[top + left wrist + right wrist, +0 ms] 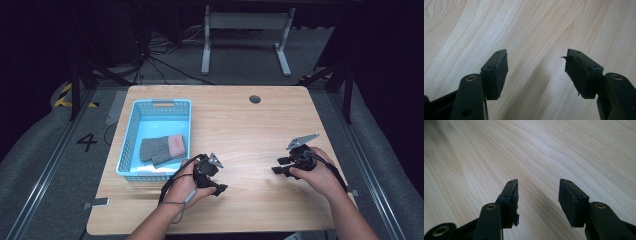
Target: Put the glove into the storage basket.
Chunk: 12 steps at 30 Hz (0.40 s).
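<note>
The grey gloves (162, 149) lie flat in the blue basket (131, 135), toward its near end, stacked as a pair. Their long axis runs across the basket, tilted a little, with the pink-banded cuffs pointing to the basket's right wall and the fingers to its left.

Your left gripper (220, 189) rests on the table (250, 135) just beside the basket's near right corner, jaws apart and nothing between them (the left gripper view looks along its pads (501, 72) at bare wood). Your right gripper (278, 166) sits well apart from the basket, over on the right side of the table, jaws likewise apart and empty; its pads (567, 201) face plain tabletop.

If the gloves are your next target, the left is the nearer tool. Bring it over the rim from above, line the jaws across the cuffs where the knit is thickest, and pinch both layers together so the pair lifts as one and clears the wall.
</note>
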### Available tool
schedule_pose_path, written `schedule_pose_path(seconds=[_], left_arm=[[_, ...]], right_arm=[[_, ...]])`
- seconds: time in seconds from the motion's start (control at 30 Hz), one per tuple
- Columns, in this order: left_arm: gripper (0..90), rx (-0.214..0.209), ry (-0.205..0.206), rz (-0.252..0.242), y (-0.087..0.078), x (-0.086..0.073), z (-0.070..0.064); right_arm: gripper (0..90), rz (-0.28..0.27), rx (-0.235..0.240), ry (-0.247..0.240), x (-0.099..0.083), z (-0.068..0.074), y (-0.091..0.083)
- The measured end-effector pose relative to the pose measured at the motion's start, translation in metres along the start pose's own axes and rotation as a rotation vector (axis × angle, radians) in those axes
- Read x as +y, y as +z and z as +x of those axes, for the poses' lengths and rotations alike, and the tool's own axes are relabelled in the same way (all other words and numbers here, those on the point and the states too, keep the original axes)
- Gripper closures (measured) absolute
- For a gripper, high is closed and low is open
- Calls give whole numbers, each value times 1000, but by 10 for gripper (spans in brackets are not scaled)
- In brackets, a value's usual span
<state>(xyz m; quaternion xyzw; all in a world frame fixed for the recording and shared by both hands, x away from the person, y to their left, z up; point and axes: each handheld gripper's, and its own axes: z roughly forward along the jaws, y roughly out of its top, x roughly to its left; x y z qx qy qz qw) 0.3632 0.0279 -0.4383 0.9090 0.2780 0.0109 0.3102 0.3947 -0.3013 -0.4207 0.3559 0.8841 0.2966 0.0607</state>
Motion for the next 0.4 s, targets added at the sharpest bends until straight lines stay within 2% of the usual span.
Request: schedule_pose_path(seconds=[0.1, 0.27, 0.4], left_arm=[[332, 5, -8, -7, 3, 0, 0], [313, 5, 11, -4, 5, 0, -3], [300, -14, 24, -35, 3, 0, -5]], right_arm=[[511, 5, 0, 0, -1, -1, 2], [501, 4, -1, 2, -2, -1, 3], [472, -8, -8, 2, -3, -2, 3]])
